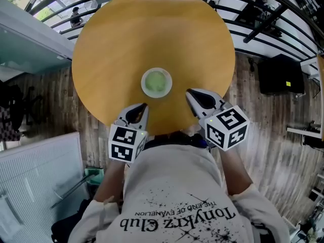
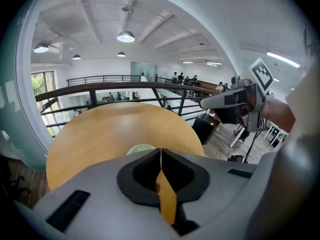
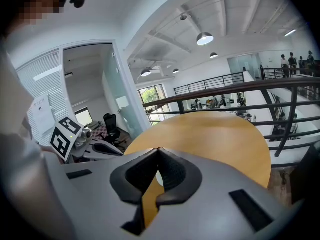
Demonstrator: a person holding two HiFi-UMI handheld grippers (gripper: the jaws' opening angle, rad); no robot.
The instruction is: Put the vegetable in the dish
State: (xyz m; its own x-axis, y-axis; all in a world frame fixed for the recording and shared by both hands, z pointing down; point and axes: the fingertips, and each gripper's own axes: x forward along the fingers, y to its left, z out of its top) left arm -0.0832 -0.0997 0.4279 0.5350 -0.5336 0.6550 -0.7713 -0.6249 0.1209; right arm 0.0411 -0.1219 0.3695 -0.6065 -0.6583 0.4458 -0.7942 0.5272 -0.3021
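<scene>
Seemingly with nothing left to carry, the left gripper [image 1: 144, 107] and the right gripper [image 1: 190, 92] hang over the near edge of the round wooden worktop [image 1: 152, 29]. Each has its fingers [image 2: 140, 176] pressed together at the tips, and nothing is between them in either gripper view. The white-rimmed dish [image 1: 157, 70] sits ahead of both sets of fingers and between them, near but apart from each. What looks like the vegetable [image 1: 156, 83] lies inside it as a pale green patch, though its kind cannot be made out at this size. No other produce shows on the wood, so the placing appears done. The danger now is a careless move. Closed fingers pushed forward from either side could strike the dish's rim and send it sliding across the smooth top, or tip the vegetable out. The dish also lies half hidden behind the left fingers in that gripper's own view, so a reach from there would be poorly guided.
</scene>
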